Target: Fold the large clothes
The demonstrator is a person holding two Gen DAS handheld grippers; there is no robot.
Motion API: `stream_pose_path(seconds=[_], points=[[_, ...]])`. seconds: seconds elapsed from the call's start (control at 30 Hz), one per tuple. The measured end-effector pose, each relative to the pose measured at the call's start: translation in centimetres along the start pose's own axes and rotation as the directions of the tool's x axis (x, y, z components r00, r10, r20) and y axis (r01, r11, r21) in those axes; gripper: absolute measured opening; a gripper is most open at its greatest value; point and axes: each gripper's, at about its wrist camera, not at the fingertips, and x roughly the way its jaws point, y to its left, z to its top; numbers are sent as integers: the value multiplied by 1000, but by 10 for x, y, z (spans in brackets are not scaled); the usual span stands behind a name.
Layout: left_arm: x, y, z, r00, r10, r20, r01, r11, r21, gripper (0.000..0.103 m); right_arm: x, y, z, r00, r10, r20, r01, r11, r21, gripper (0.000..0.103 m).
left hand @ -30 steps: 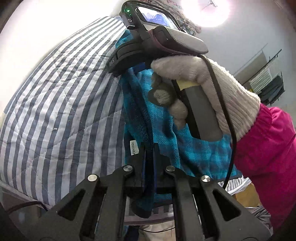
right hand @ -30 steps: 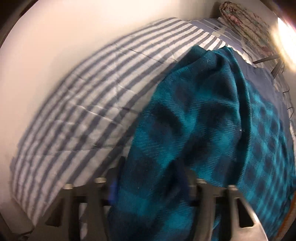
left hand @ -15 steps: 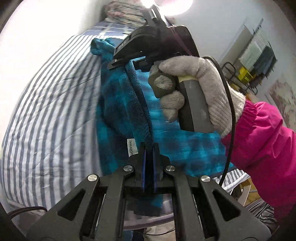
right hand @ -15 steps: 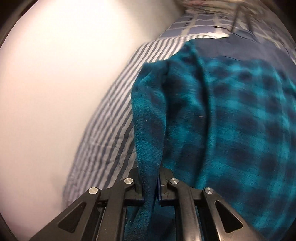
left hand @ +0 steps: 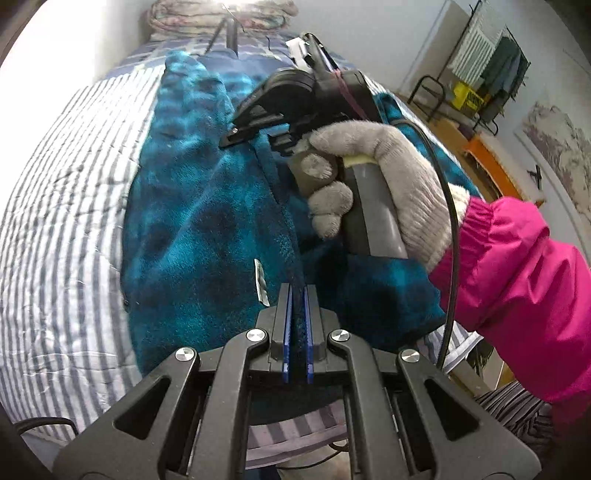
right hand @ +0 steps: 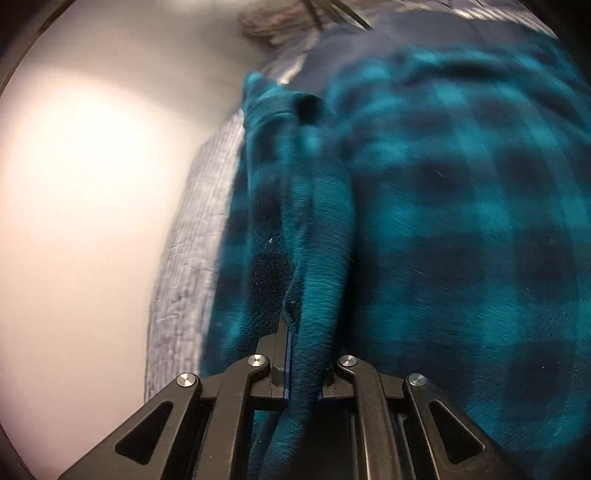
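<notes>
A teal-and-black plaid fleece garment (left hand: 192, 221) lies lengthwise on a bed with a blue-and-white striped quilt (left hand: 62, 221). My left gripper (left hand: 297, 295) is shut on a dark edge of the garment near its white label (left hand: 260, 280). Farther up the bed, a gloved hand (left hand: 388, 177) holds my right gripper (left hand: 232, 137), its tips down at the fleece. In the right wrist view, the right gripper (right hand: 303, 354) is shut on a thick rolled fold of the garment (right hand: 461, 221). That fold hides most of its pads.
A pink sleeve (left hand: 517, 277) reaches in from the right. Folded bedding (left hand: 221, 14) lies at the bed's far end. A pale wall (right hand: 74, 184) runs along the bed's left side. A clothes rack (left hand: 491, 74) and orange furniture (left hand: 487, 162) stand at the right.
The right gripper's jaws, open around the fleece a second ago, have shut on its fold. Both grippers swung sideways with the garment, so more of the bed's far end and the room shows.
</notes>
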Motion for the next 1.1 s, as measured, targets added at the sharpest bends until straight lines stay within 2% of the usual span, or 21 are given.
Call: stream_pose_path(seconds=[0.13, 0.27, 0.43, 0.53, 0.6, 0.67, 0.77, 0.83, 0.97, 1.0, 1.03, 1.1], points=[[6, -10, 1, 1000, -8, -21, 8, 1000, 13, 3, 4, 5, -2, 1000, -15, -4, 15, 1000, -17, 6], [-6, -2, -5, 999, -39, -23, 39, 999, 10, 3, 8, 17, -4, 999, -40, -2, 40, 998, -42, 7], [-43, 34, -31, 996, -89, -12, 89, 996, -5, 3, -6, 33, -13, 999, -50, 3, 50, 997, -67, 22], [-67, 55, -40, 993, -116, 17, 117, 993, -35, 3, -27, 40, -21, 999, -49, 0, 49, 994, -102, 24], [-84, 72, -41, 990, -126, 55, 130, 989, -65, 3, -42, 51, -33, 996, -93, 3, 92, 982, -168, 24], [-93, 86, -38, 991, -103, 90, 111, 989, -93, 3, -56, 61, -48, 988, -151, 20, 151, 960, -234, 24], [-94, 103, -34, 991, -68, 114, 86, 985, -153, 3, -74, 70, -69, 989, -146, 27, 148, 949, -278, 24], [-88, 105, -33, 993, -54, 108, 71, 984, -163, 3, -81, 72, -82, 992, -128, 18, 128, 946, -299, 24], [-66, 98, -35, 997, -51, 57, 59, 986, -156, 3, -73, 75, -113, 988, -148, -39, 126, 931, -343, 25], [-62, 97, -36, 998, -46, 45, 52, 987, -151, 3, -71, 71, -121, 986, -153, -60, 124, 932, -340, 27], [-59, 97, -37, 998, -45, 36, 50, 987, -150, 3, -68, 68, -126, 986, -152, -73, 120, 935, -334, 38], [-56, 98, -38, 999, -40, 26, 44, 987, -154, 4, -63, 67, -139, 982, -157, -102, 115, 938, -328, 49]])
